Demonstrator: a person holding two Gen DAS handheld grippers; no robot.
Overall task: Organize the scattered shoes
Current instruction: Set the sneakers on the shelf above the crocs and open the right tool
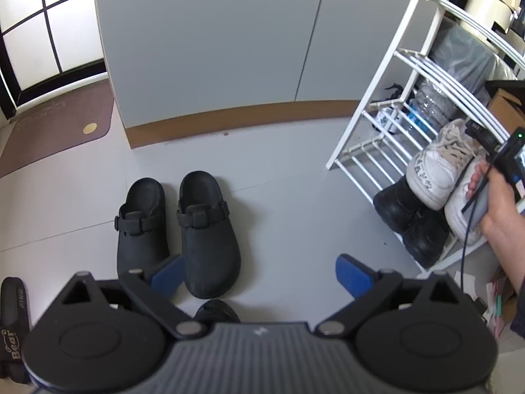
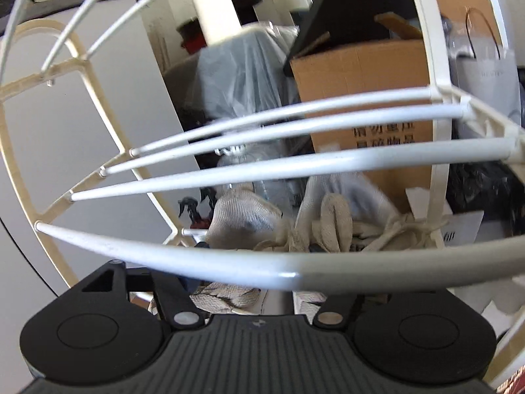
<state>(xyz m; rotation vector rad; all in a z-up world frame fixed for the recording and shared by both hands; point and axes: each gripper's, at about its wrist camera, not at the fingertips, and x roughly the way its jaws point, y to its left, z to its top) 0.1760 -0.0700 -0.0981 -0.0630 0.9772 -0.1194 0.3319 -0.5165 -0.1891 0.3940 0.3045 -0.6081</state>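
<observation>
A pair of black clogs [image 1: 183, 226] stands side by side on the pale floor, just ahead of my left gripper [image 1: 259, 275], which hangs open over bare floor with nothing between its blue fingertips. At the right, a white shoe rack [image 1: 370, 131] holds white sneakers [image 1: 433, 170] and black shoes [image 1: 407, 216] on its low shelf. A hand [image 1: 498, 203] holds my right gripper [image 1: 477, 133] at the sneakers. In the right wrist view a rack bar [image 2: 229, 262] hides the fingertips. The linkages stand spread wide, and the sneakers [image 2: 328, 226] rest on the shelf.
A black slide sandal [image 1: 13, 328] lies at the lower left, and another dark shoe toe [image 1: 216, 310] pokes out under my left gripper. Grey cabinet doors [image 1: 213, 49] and a brown mat [image 1: 55, 131] lie ahead. A cardboard box [image 2: 361, 72] and bags crowd behind the rack.
</observation>
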